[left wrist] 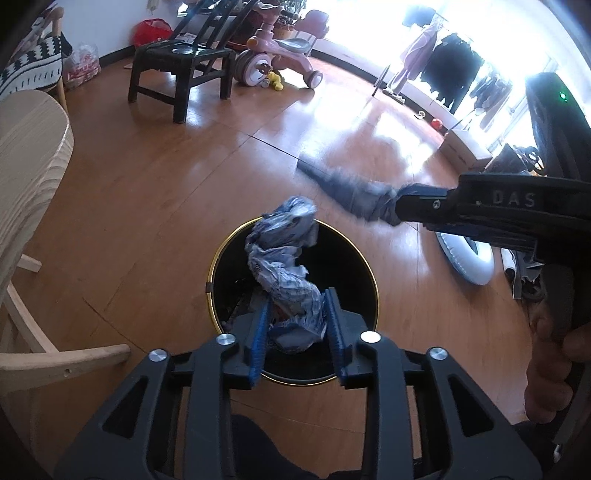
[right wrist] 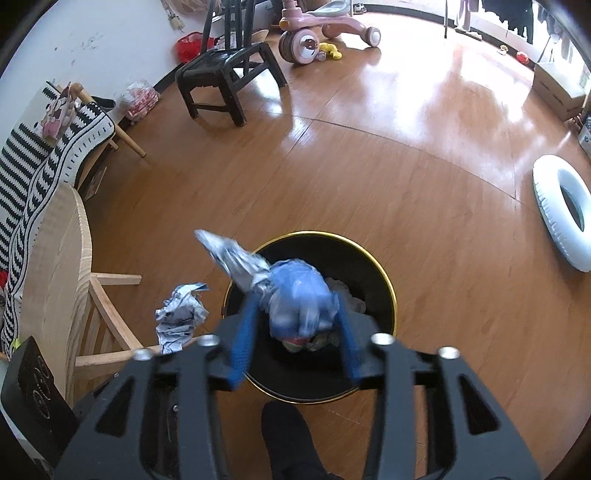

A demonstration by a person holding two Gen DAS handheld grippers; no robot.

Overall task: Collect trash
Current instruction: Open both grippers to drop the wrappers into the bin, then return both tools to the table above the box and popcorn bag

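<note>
**Both grippers over the bin, each with wrapper trash between parted fingers**

The floor (right wrist: 369, 177) is glossy brown wood-look boarding and fills most of both views. On it, at the far side, stand a dark wooden chair (right wrist: 225, 77) and a pink ride-on toy (right wrist: 314, 33). A pale wooden chair (right wrist: 62, 258) stands near the bin on its left, and a white inflatable ring (right wrist: 565, 214) lies well apart to the right.

The trash bin (right wrist: 384, 284) is round and black with a gold rim and stands open on the floor directly below both grippers. Light-coloured scraps lie inside it.

The left gripper (left wrist: 297, 332) points down over the bin mouth. Its blue-padded fingers stand moderately apart. A crumpled blue-and-white wrapper (left wrist: 284, 251) sits between them and reaches up past the fingertips to the bin's far rim. Whether the pads press on it cannot be told.

The right gripper (right wrist: 295, 332) is blurred in its own view. Its fingers are spread about halfway, and a blue-and-silver wrapper bundle (right wrist: 295, 299) is between them above the bin opening. The fingers appear to stand clear of its sides. In the left wrist view this gripper appears at the right edge with blurred grey material at its tip, and a hand (left wrist: 554, 369) grips its handle.
</note>
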